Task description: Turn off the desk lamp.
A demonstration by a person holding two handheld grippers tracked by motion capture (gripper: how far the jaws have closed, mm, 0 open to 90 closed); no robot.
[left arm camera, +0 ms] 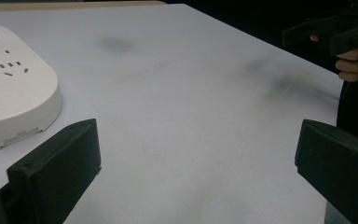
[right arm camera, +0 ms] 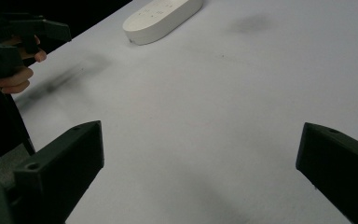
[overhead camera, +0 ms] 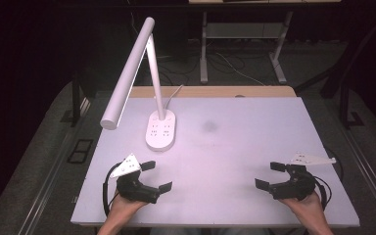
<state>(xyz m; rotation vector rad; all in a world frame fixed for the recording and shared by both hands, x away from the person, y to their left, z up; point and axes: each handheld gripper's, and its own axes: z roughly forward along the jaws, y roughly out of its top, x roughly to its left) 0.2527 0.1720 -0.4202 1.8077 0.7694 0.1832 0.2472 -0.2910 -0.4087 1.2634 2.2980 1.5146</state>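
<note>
Gaping wide, left tongs (overhead camera: 156, 176) and right tongs (overhead camera: 269, 175) hold nothing; lamp (overhead camera: 160, 128) base cut off.

White desk lamp (overhead camera: 149, 83) sitting on the far left part of the white table (overhead camera: 235, 147). It's got an oval base (overhead camera: 160, 129) lying flat, with socket slots and a round button on top. A thin stem goes up from the base's back end, and a long tube head slants down toward the left front, hanging over the table's left edge. Cord runs off the back.
</note>
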